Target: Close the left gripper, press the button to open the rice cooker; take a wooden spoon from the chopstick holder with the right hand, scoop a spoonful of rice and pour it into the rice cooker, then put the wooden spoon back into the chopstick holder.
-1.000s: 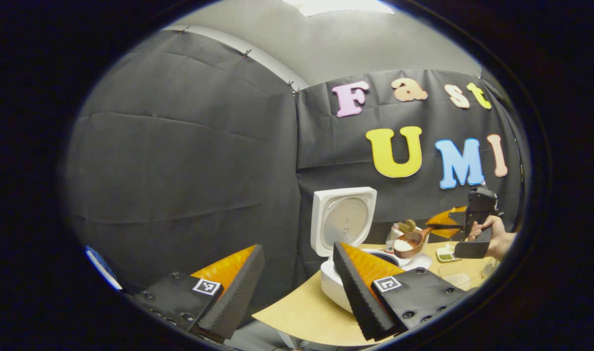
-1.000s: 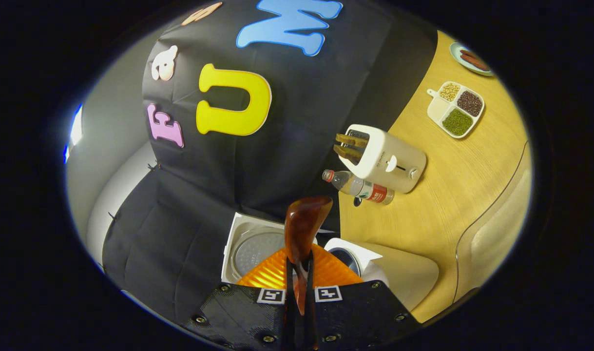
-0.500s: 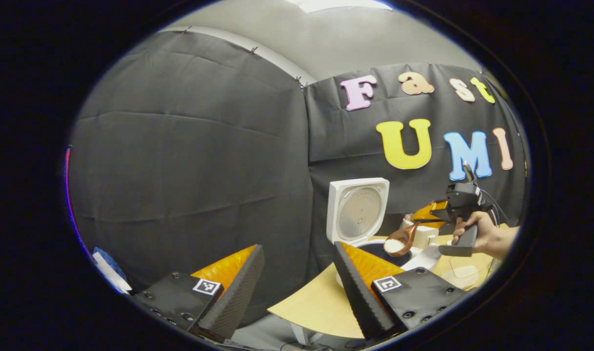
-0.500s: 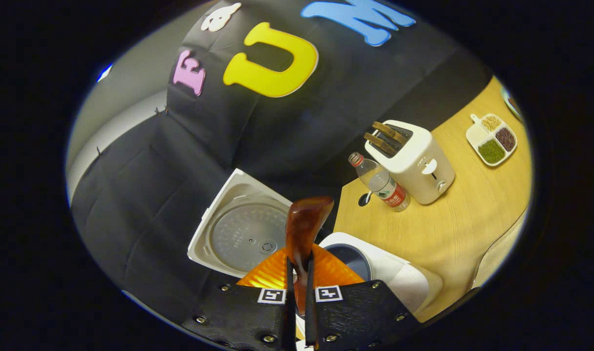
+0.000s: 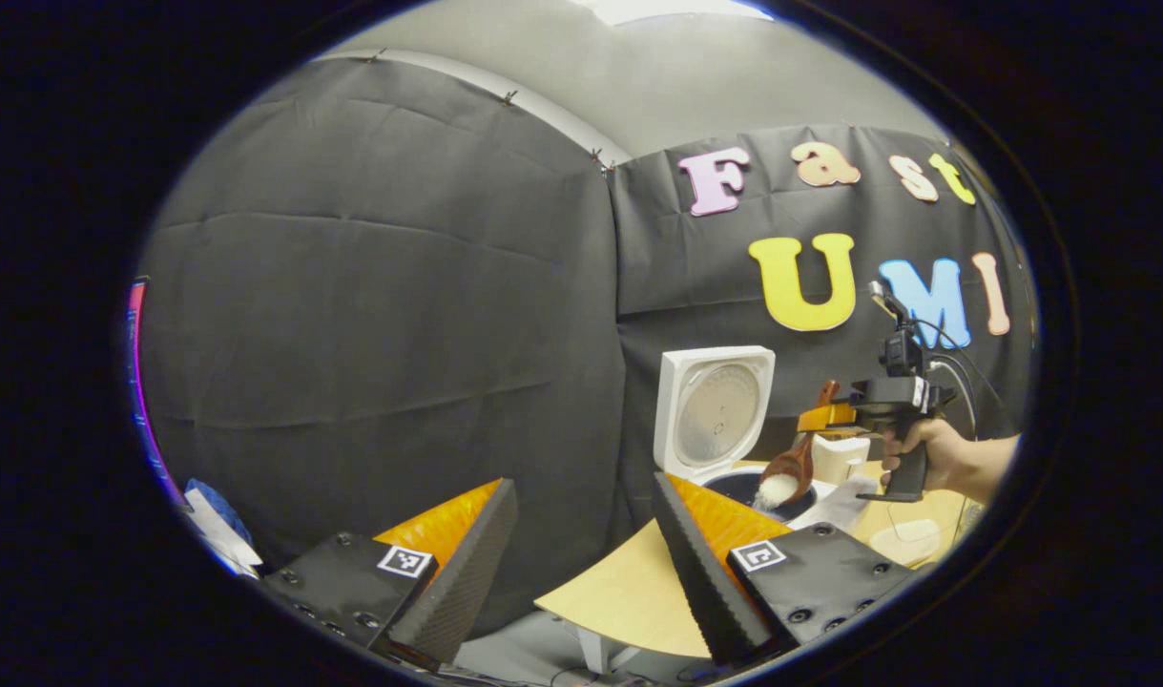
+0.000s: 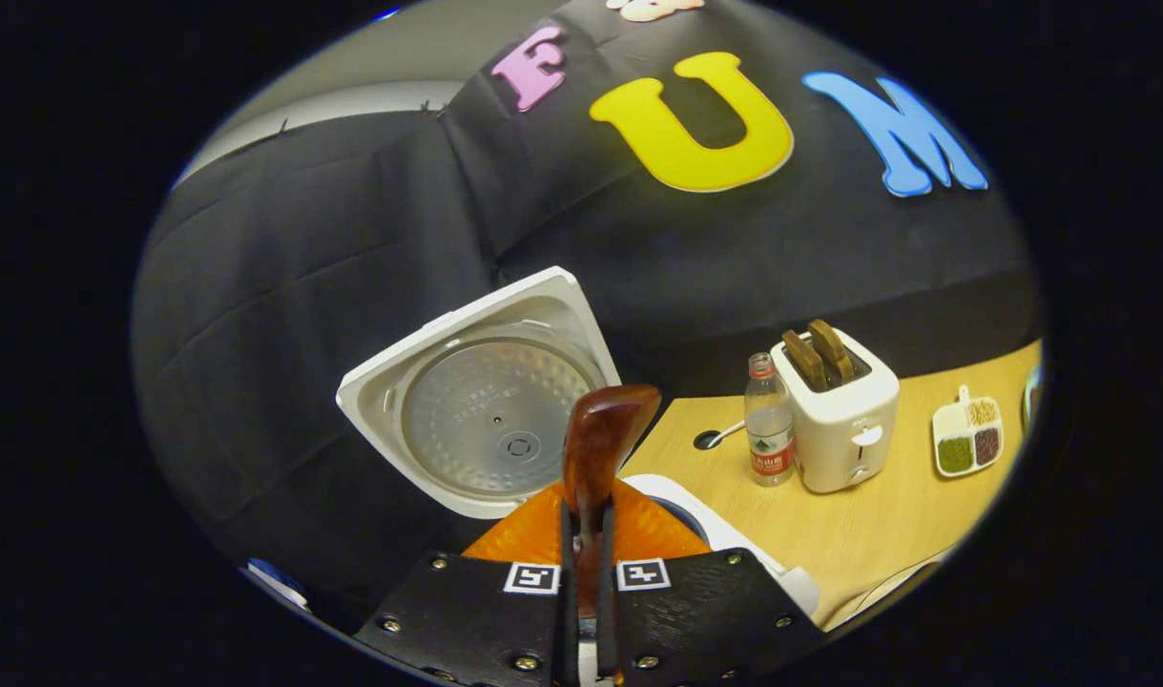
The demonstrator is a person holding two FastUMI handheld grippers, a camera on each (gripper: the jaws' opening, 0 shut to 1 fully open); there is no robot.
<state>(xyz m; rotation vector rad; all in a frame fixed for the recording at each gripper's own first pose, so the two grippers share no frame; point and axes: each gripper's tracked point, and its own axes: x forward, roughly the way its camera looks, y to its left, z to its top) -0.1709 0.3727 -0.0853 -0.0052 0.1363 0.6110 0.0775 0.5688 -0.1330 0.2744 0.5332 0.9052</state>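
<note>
With the right gripper [image 6: 587, 534] clamped on the wooden spoon [image 6: 600, 444], its bowl tipped over the open rice cooker [image 5: 734, 482], roll slowly so rice [image 5: 775, 490] lands inside, while the left gripper [image 5: 581, 544] waits, fingers spread and empty.

Black cloth [image 5: 381, 286], creased and pinned along its top edge, formed the booth's walls, meeting at a corner. A plain grey wall [image 5: 657, 76] rose above it. A pale wooden tabletop [image 6: 886, 515] with a rounded edge stood against the cloth.
</note>
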